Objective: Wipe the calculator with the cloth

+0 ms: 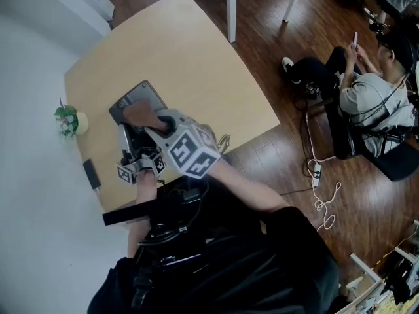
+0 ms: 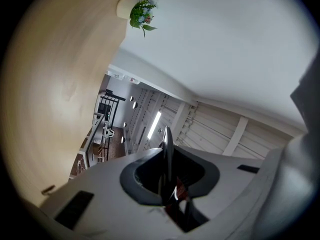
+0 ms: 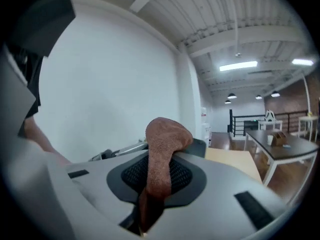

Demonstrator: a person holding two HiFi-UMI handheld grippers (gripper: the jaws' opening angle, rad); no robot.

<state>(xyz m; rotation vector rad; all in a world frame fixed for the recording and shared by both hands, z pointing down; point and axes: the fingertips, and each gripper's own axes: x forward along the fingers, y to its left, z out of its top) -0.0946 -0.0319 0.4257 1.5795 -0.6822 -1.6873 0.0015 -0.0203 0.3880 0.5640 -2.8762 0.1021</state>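
Near the small potted plant (image 1: 66, 120) at the surface's (image 1: 196, 64) left edge, your left hand-held gripper (image 2: 169, 159) is pinching the calculator (image 1: 141, 97) by its near edge. Your right hand-held gripper (image 3: 162, 151) is clamping the brown cloth (image 3: 169, 134), and its bunched end is sitting over the calculator's face.

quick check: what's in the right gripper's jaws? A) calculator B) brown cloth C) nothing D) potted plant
B: in the right gripper view the brown cloth is clamped between the jaws of the right gripper and sticks out past them.
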